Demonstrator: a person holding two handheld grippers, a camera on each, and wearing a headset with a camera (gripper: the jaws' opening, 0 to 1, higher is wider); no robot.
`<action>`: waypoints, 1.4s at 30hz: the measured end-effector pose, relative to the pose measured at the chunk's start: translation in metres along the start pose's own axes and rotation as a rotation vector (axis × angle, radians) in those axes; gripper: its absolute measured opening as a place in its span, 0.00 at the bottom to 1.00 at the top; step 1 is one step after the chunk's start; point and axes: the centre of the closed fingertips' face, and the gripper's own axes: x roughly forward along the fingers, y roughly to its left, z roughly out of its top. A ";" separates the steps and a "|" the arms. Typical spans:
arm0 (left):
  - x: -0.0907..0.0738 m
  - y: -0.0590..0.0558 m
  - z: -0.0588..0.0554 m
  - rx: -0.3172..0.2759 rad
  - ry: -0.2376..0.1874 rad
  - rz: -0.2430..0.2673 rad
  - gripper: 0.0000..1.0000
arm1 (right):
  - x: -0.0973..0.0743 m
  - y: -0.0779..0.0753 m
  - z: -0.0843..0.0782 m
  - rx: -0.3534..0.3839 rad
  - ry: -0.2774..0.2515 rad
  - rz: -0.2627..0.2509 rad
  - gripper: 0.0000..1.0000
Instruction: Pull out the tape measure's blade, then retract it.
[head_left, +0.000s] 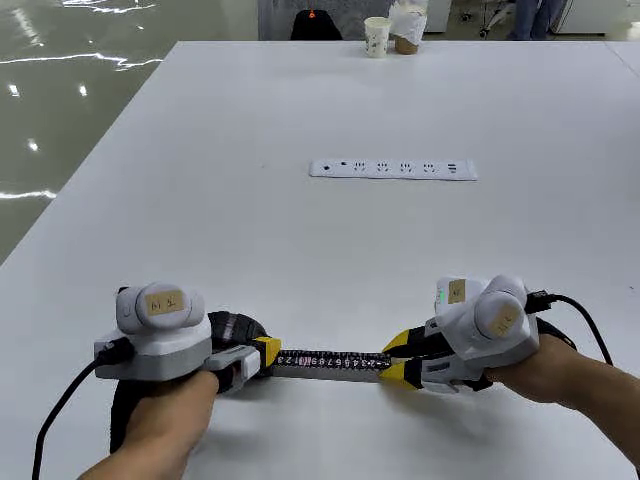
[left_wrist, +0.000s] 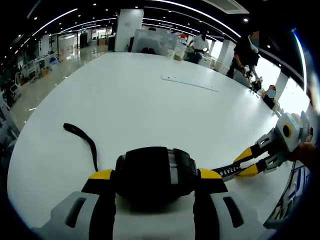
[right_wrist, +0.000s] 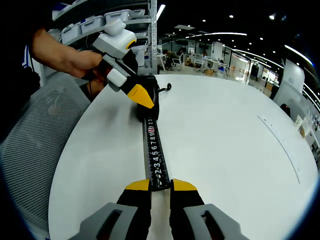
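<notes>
Left claw (left_wrist: 155, 175) clamps black rubbery tape-measure case (head_left: 236, 328); right claw (right_wrist: 161, 186) pinches tip of dark numbered blade (right_wrist: 153, 145); I should pull straight, level.

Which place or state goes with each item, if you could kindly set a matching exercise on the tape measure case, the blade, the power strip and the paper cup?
Things:
1 tape measure case
2 blade
3 power strip
4 paper cup

Places or states:
A stands at the far edge of the table
B clamped in the left gripper
C lies flat in the middle of the table
D pulled out, its tip pinched by the right gripper

Pairs: 1-B; 2-D; 3-C; 4-A
</notes>
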 end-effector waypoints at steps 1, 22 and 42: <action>0.000 0.000 0.000 0.000 0.000 0.000 0.57 | 0.001 0.000 0.001 0.000 -0.001 0.001 0.10; 0.000 0.000 0.000 0.000 0.008 -0.006 0.57 | 0.023 0.004 0.019 -0.003 -0.021 0.020 0.10; 0.000 0.000 0.000 -0.001 0.009 -0.005 0.57 | 0.041 0.008 0.036 -0.001 -0.043 0.033 0.10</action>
